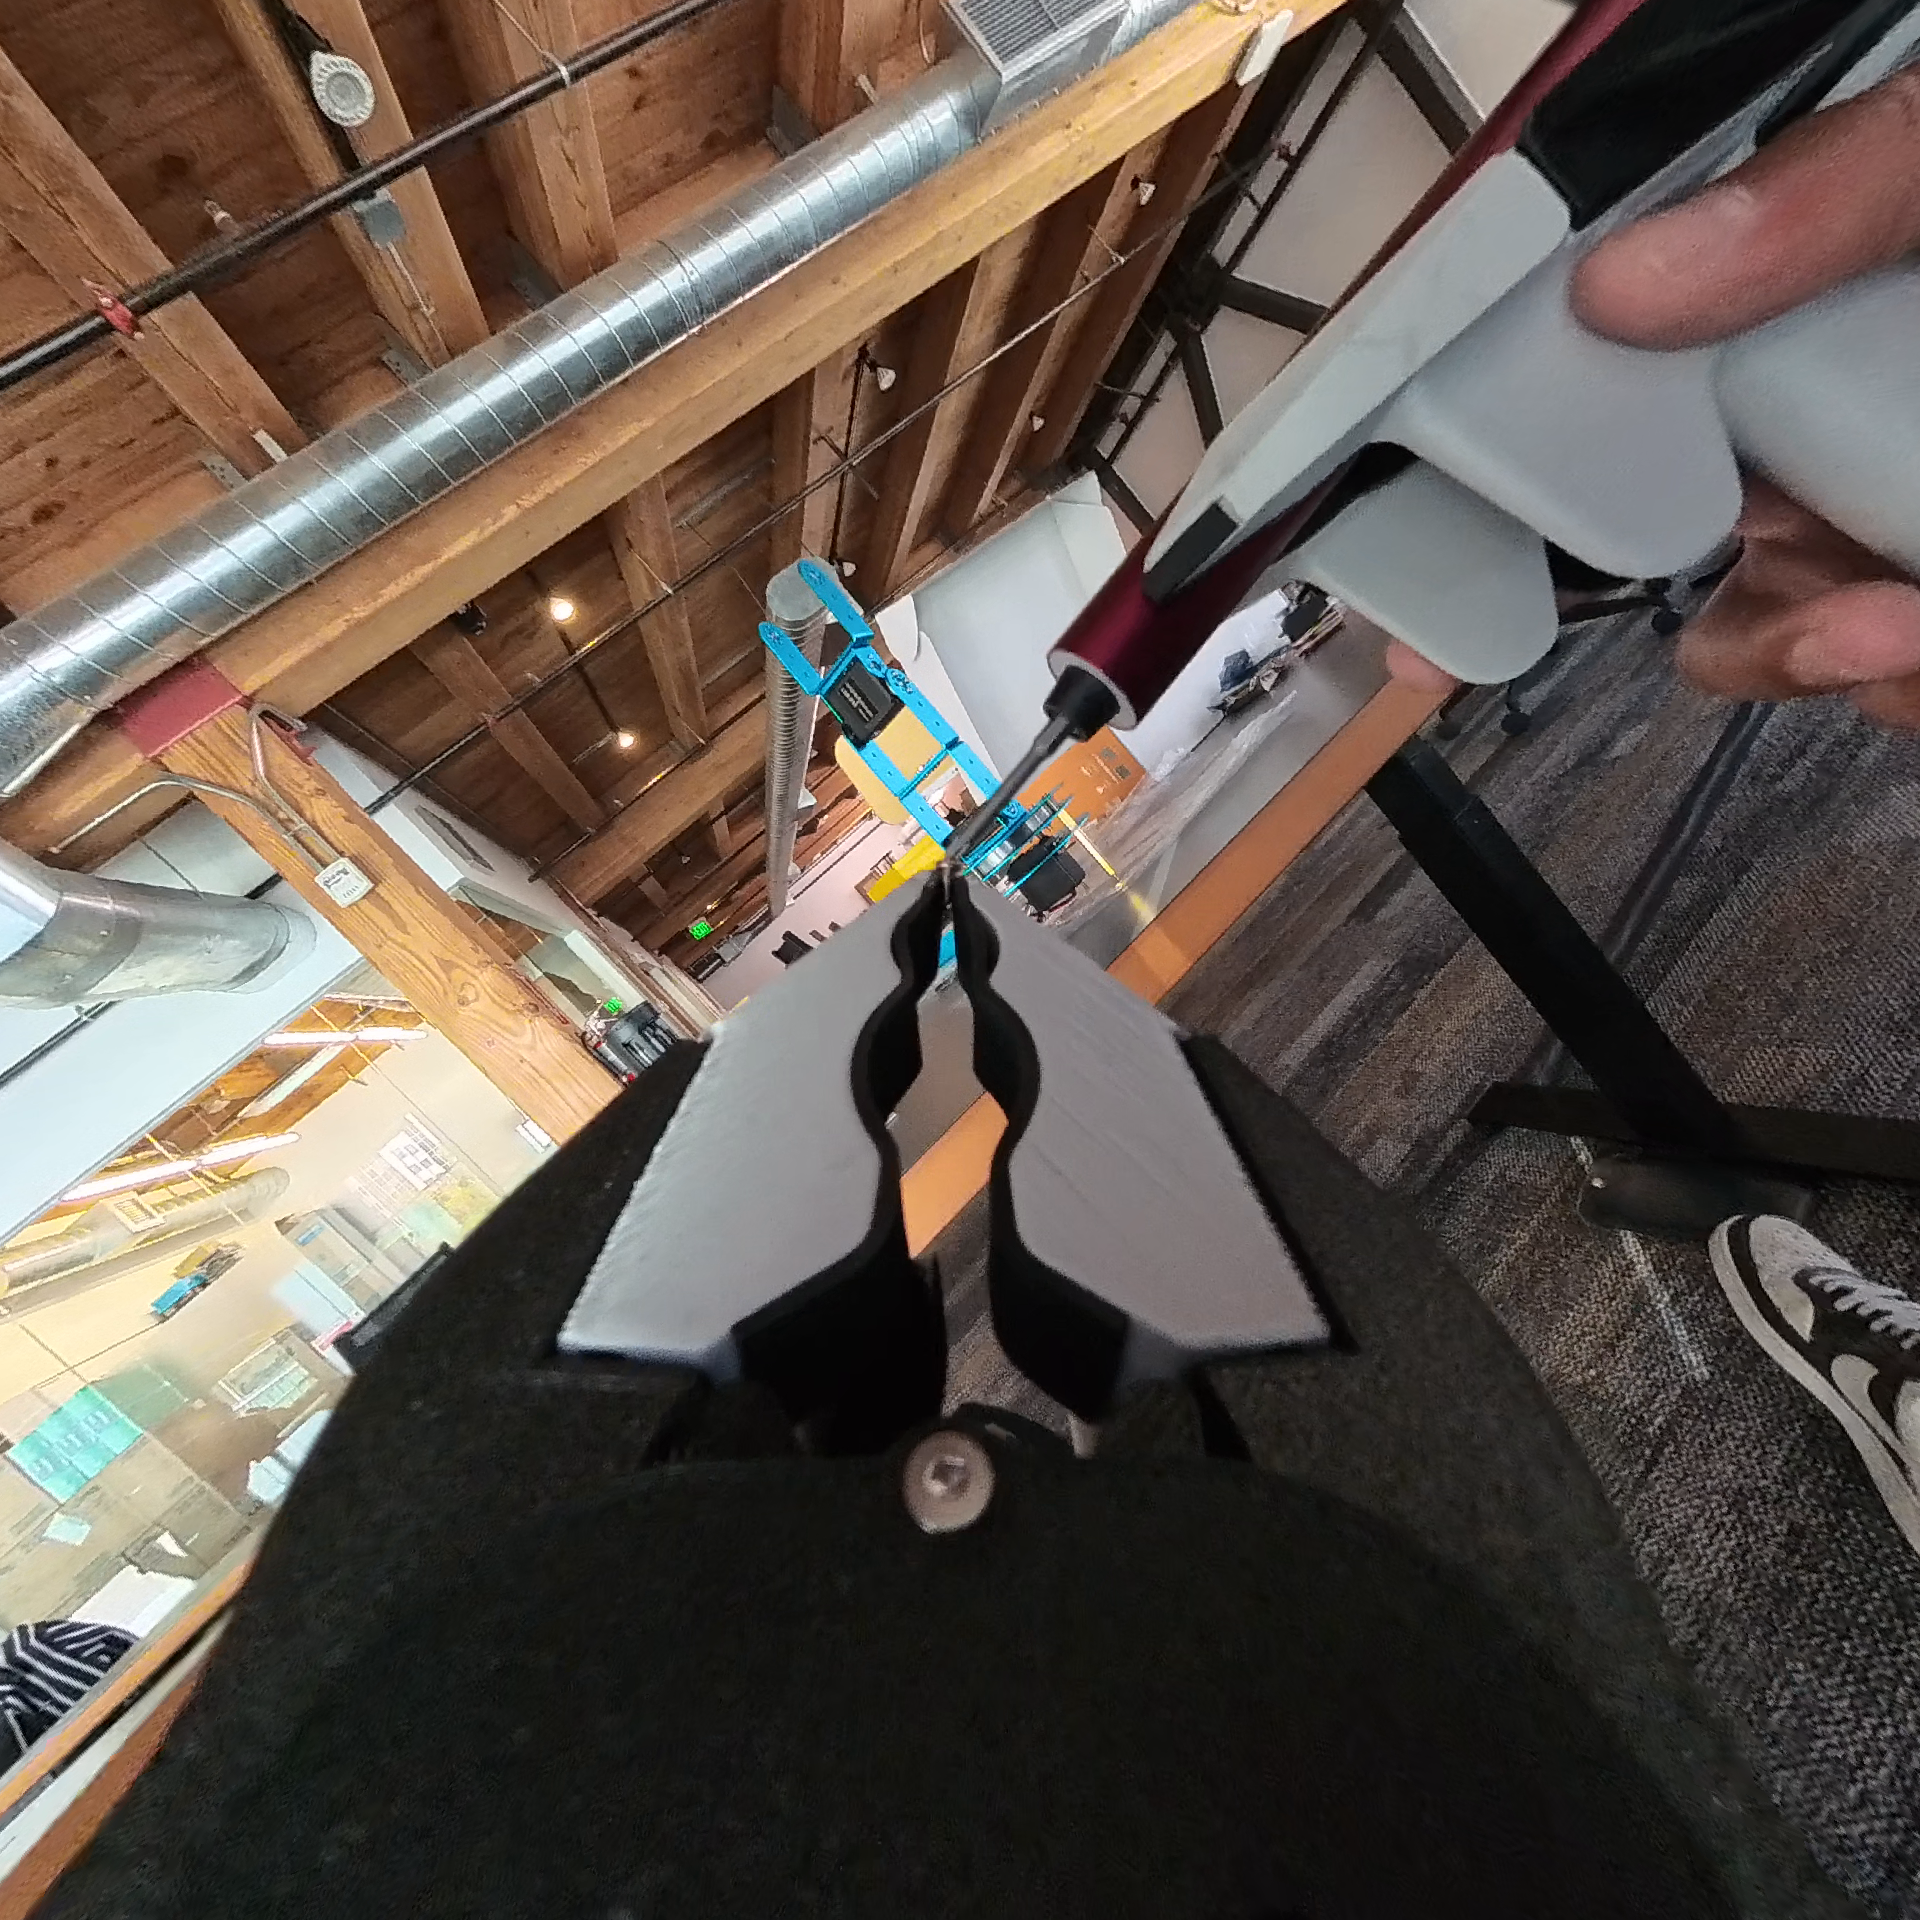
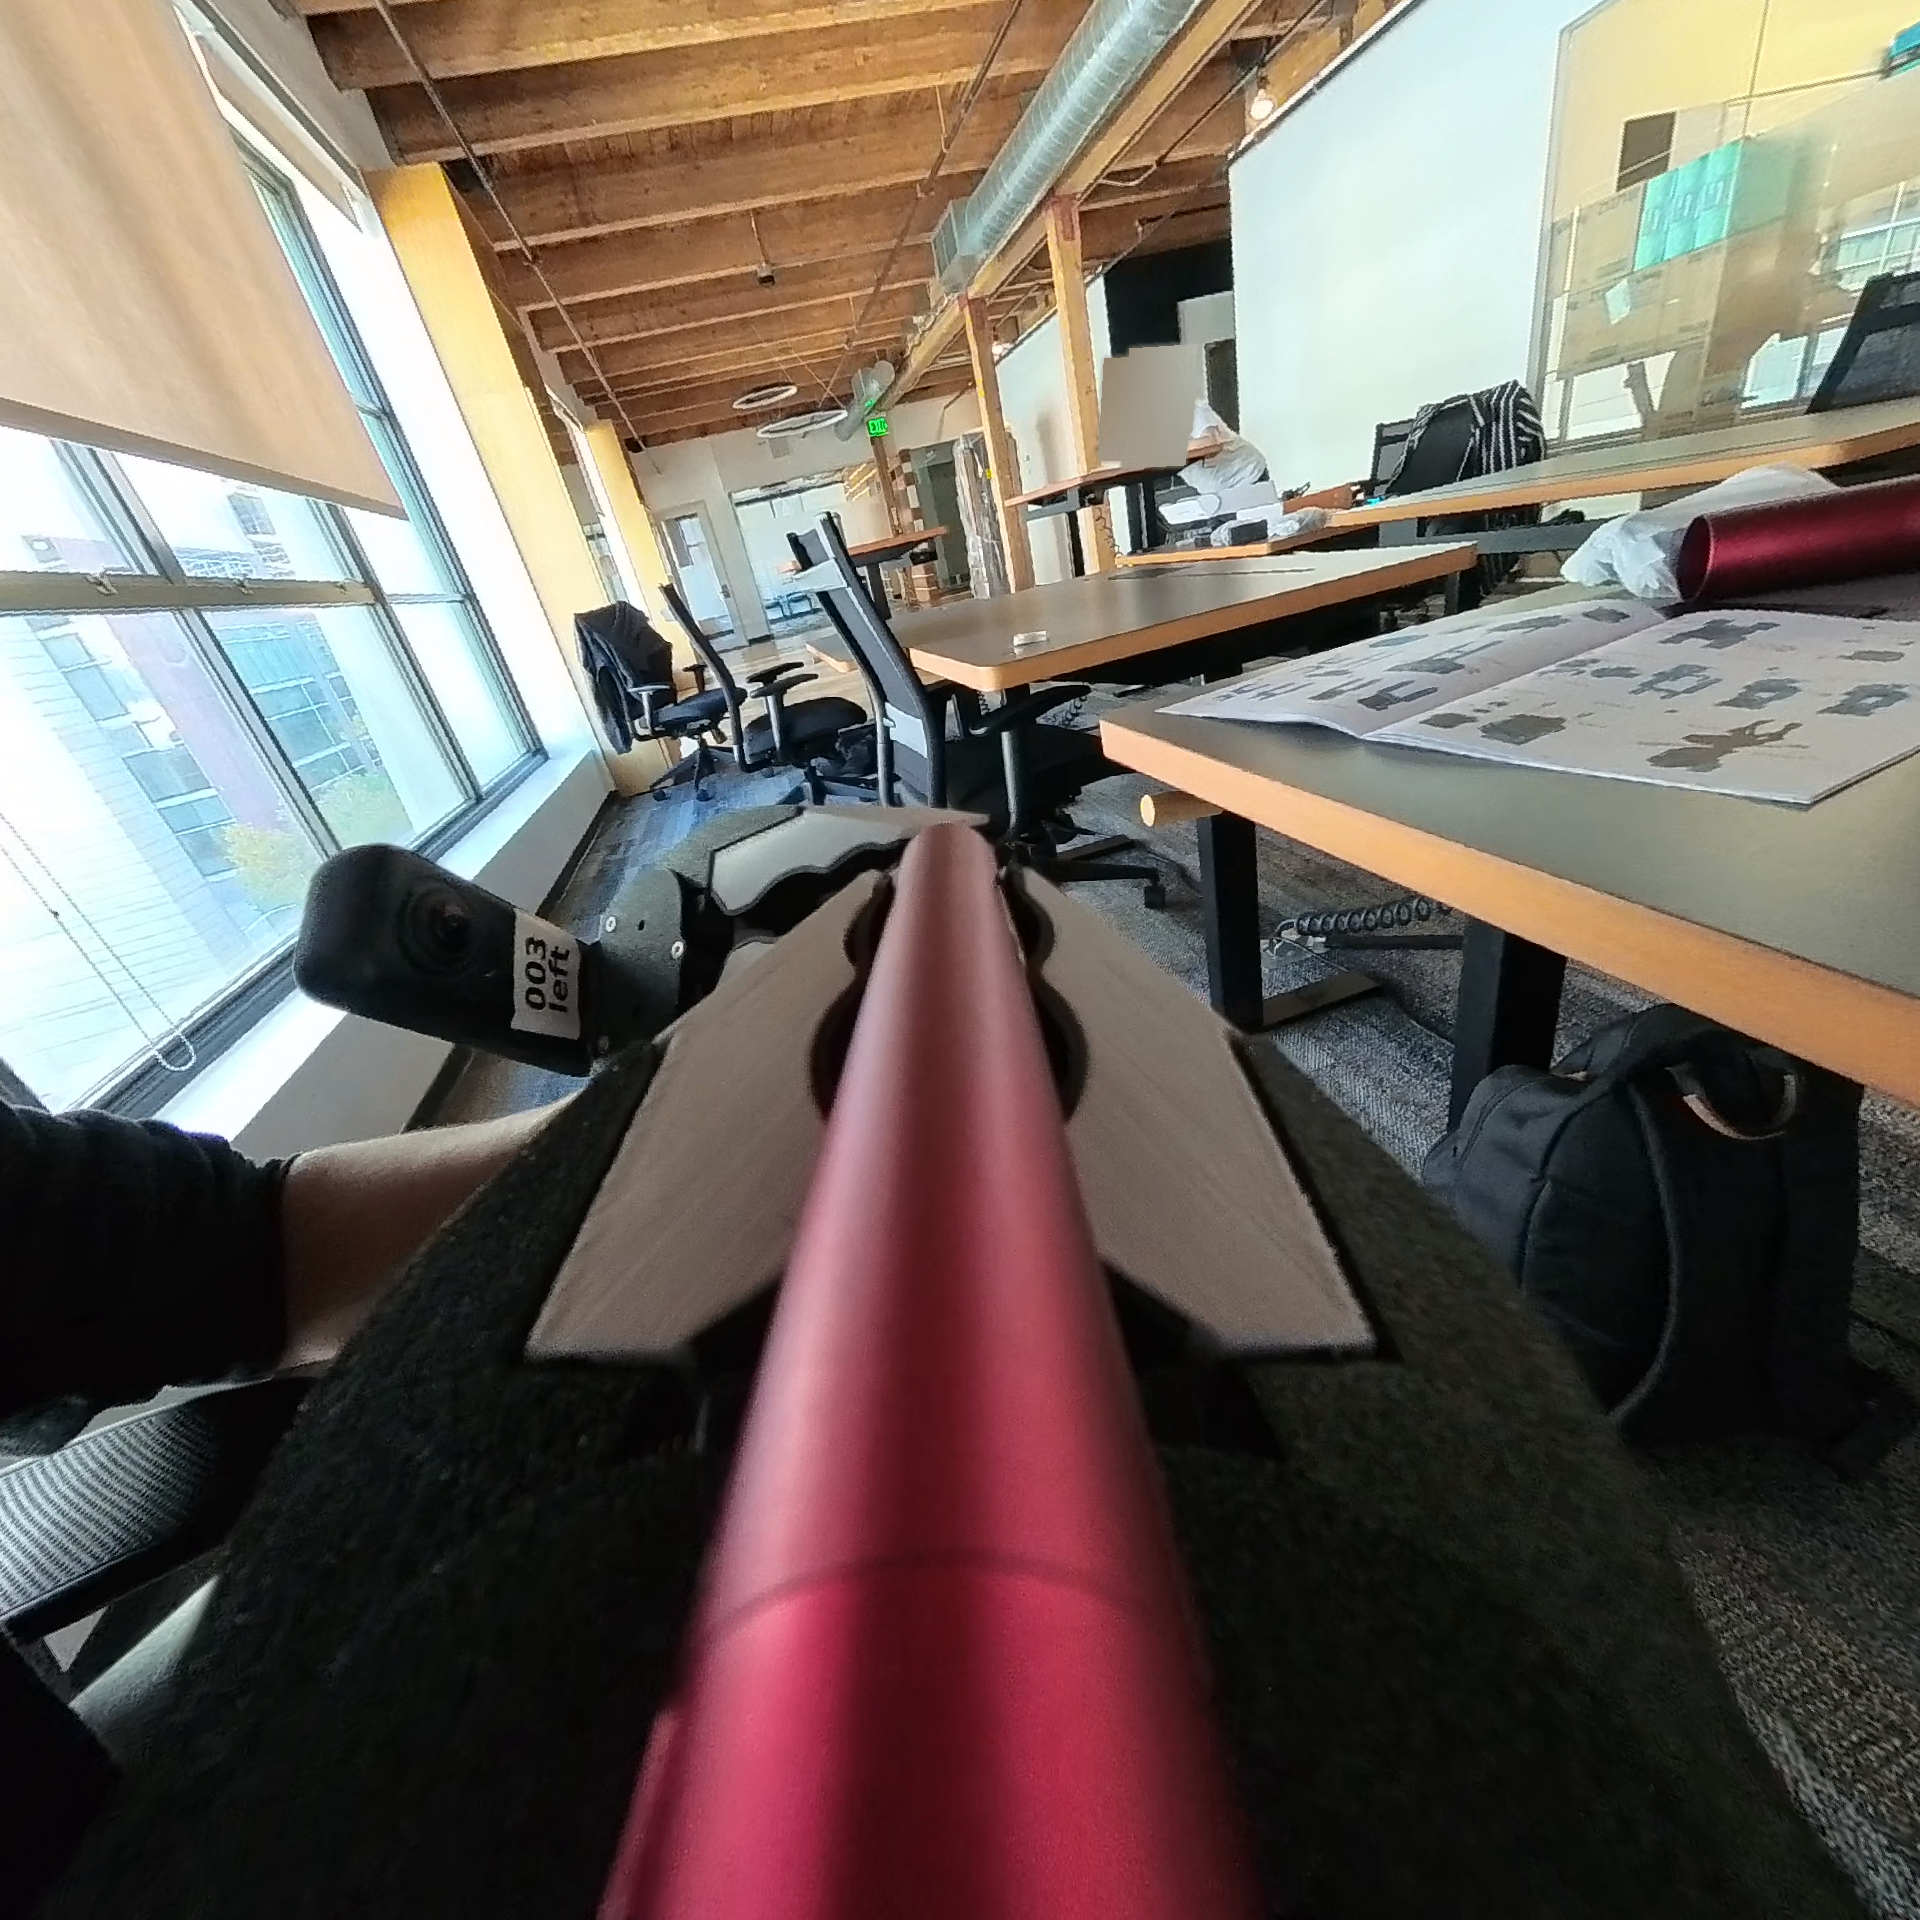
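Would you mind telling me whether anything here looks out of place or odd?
Nothing looks damaged or spilled. The one unusual thing is that the work hangs in mid-air off the desk: the left gripper pinches something tiny at its jaw tips, and the red screwdriver in the right gripper points its bit there.

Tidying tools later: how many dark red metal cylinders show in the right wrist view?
2. One dark red cylinder is clamped in the right gripper; a second cylinder lies on the desk, behind the open booklet.
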`<state>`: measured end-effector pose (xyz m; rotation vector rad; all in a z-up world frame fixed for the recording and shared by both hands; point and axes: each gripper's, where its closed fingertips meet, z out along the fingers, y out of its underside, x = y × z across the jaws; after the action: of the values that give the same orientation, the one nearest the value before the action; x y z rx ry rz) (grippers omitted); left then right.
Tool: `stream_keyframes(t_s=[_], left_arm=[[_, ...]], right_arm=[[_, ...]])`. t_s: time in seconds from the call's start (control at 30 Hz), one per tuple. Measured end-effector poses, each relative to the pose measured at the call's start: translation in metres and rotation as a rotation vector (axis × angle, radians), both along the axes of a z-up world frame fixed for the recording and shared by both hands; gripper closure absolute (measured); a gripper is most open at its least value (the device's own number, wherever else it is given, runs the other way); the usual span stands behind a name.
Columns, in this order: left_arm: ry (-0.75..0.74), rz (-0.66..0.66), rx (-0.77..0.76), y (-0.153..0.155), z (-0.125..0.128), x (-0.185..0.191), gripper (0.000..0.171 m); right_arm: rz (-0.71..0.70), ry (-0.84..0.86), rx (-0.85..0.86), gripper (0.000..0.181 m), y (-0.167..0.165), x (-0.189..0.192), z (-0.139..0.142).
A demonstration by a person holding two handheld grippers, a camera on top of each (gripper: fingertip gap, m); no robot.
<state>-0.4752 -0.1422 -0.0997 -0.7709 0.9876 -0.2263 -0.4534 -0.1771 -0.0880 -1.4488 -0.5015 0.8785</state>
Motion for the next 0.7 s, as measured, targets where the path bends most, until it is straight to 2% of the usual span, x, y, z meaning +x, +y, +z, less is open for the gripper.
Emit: stream_keyframes(t_s=[0.17,0.27,0.3,0.33,0.43,0.57,0.7], left_arm=[[0.122,0.009,0.102,-0.004,0.001,0.0,0.17],[0.26,0.028,0.227,-0.006,0.004,0.002,0.17],[0.31,0.046,0.277,-0.006,0.006,0.003,0.171],[0.356,0.056,0.319,-0.006,0.009,0.005,0.171],[0.448,0.042,0.373,-0.002,0.016,0.013,0.171],[0.585,0.04,0.502,0.019,0.024,0.034,0.17],[0.663,0.013,0.562,0.057,0.042,0.067,0.17]], right_arm=[[0.046,-0.025,-0.017,0.159,-0.002,0.0,0.002],[0.092,-0.052,-0.015,0.161,-0.002,0.003,0.007],[0.1,-0.063,-0.001,0.154,-0.002,0.004,0.009],[0.106,-0.07,0.01,0.159,-0.002,0.006,0.012],[0.125,-0.05,0.038,0.16,0.003,0.014,0.019],[0.149,0.009,0.055,0.161,0.023,0.036,0.025],[0.165,0.109,0.102,0.16,0.062,0.069,0.038]])
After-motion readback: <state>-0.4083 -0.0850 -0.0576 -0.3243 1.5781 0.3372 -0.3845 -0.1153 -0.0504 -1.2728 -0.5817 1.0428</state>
